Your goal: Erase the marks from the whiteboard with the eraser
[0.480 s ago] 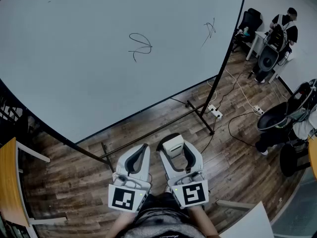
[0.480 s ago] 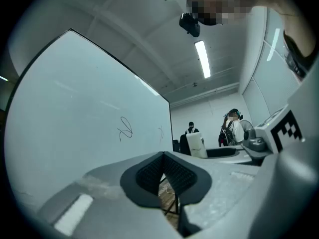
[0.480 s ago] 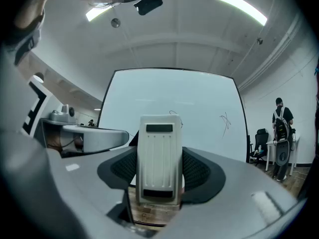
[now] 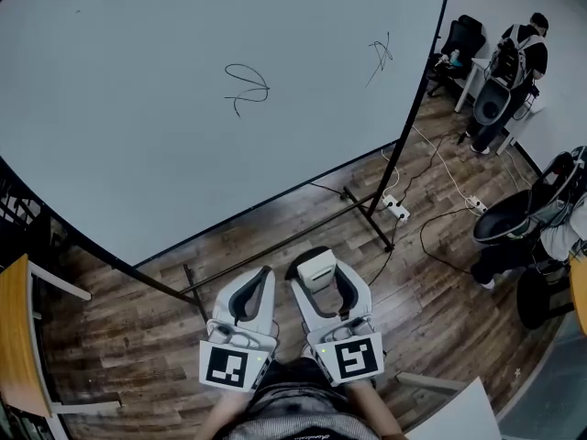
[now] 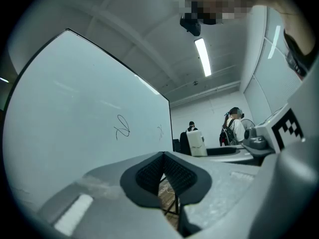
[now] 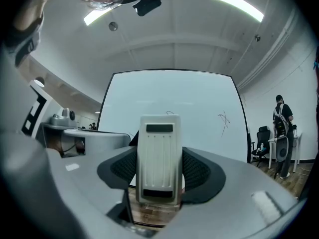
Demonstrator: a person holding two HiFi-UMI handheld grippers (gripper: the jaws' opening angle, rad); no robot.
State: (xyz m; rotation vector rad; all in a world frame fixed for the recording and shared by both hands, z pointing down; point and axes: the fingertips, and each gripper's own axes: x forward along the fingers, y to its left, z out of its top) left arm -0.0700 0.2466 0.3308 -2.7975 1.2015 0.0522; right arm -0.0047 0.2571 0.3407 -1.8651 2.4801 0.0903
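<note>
currently one whiteboard [image 4: 138, 108], two scrawls: loop mark [image 4: 246, 88], cross mark [image 4: 381, 55]; right tongs [image 4: 321, 278] clamp one eraser [image 6: 158, 158]; left tongs [image 5: 163, 171] pinched, empty.

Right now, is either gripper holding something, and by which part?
The right gripper holds the eraser by its two long sides; the left gripper is empty, jaws shut.

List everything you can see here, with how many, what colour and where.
whiteboard: one, white, on a black stand, ahead
marks: two, dark scribbles, one mid-board, one near its right edge
eraser: one, white, held low centre
power strip: one, white, on the wood floor by the stand's foot
people: two, right side, one standing, one cut off
left gripper: one, grey, jaws together, empty
right gripper: one, grey, shut on the eraser
</note>
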